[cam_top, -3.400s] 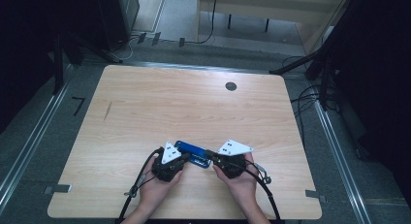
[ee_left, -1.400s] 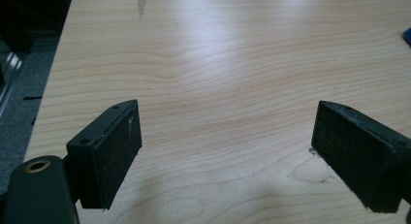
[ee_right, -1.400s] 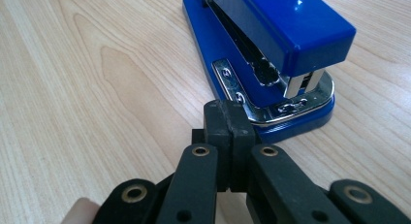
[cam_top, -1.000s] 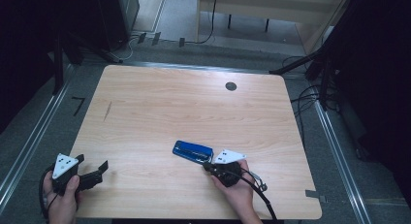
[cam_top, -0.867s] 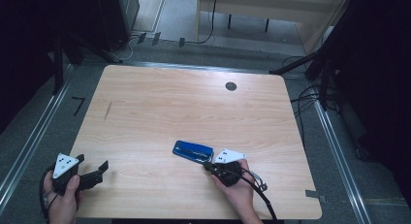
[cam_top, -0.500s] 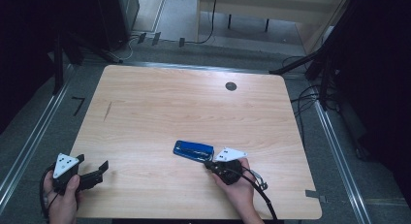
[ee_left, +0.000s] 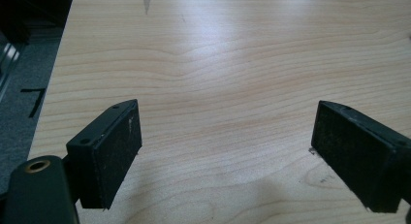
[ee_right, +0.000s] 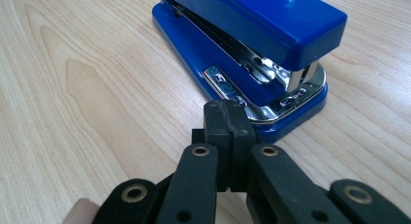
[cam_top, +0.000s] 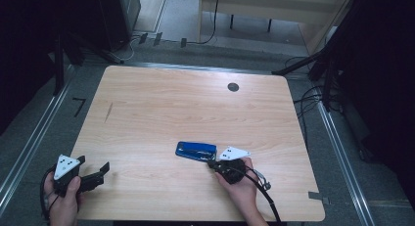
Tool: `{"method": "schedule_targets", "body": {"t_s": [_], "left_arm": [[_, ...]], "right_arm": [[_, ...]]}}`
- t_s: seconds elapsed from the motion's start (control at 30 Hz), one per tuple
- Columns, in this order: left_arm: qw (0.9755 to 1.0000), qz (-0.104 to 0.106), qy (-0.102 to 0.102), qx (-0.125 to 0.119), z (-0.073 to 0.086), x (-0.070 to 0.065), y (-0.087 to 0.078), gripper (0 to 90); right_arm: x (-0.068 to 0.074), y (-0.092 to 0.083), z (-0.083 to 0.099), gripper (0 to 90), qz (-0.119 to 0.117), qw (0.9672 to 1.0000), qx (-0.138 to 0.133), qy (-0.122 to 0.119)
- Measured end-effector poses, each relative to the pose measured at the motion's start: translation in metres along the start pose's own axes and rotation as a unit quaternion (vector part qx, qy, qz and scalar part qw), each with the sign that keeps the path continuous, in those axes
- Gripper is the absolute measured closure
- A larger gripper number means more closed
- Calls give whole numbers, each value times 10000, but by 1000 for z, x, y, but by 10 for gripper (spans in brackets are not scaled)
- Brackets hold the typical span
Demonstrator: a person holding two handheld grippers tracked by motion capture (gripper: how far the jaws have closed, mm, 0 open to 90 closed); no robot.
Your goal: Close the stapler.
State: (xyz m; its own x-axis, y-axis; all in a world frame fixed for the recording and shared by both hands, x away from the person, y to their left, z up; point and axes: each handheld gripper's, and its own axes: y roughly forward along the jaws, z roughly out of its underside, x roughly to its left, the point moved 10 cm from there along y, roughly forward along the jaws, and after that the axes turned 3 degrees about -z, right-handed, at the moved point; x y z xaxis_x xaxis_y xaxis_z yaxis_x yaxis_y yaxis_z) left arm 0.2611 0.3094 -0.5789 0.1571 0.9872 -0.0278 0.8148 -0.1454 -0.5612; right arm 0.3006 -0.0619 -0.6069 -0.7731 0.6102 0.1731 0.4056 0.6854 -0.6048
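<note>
glossy blue metal-and-plastic stapler (ee_right: 252,49) lies on the pale wooden surface (cam_top: 186,113), just ahead of the fully closed, empty right hand-held gripper (ee_right: 227,118); the left hand-held gripper (ee_left: 228,156), well apart, gapes wide, empty.

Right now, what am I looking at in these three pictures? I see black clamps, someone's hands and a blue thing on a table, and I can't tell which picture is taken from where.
A person sits at a light wooden table with a hand-held black two-jaw tool in each hand; there is no robot arm. One camera looks down from above. The other two ride on the tools and look along their jaws.

The left tool is at the table's near left corner, jaws wide apart with nothing between them; its own view shows its black pads over bare wood.

The right tool is shut and holds nothing. Its tip sits right at the front end of a glossy blue stapler with metal parts, lying near the table's middle.
</note>
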Motion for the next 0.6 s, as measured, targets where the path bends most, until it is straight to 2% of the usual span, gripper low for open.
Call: {"method": "schedule_targets", "body": {"t_s": [0.37,0.6], "left_arm": [[10000,-20,4,6,0,0,0,110],[10000,-23,6,5,0,0,0,111]], "right_arm": [[-7,1,-2,900,47,9999,-16,108],[-11,2,-4,900,111,9999,-44,96]]}}
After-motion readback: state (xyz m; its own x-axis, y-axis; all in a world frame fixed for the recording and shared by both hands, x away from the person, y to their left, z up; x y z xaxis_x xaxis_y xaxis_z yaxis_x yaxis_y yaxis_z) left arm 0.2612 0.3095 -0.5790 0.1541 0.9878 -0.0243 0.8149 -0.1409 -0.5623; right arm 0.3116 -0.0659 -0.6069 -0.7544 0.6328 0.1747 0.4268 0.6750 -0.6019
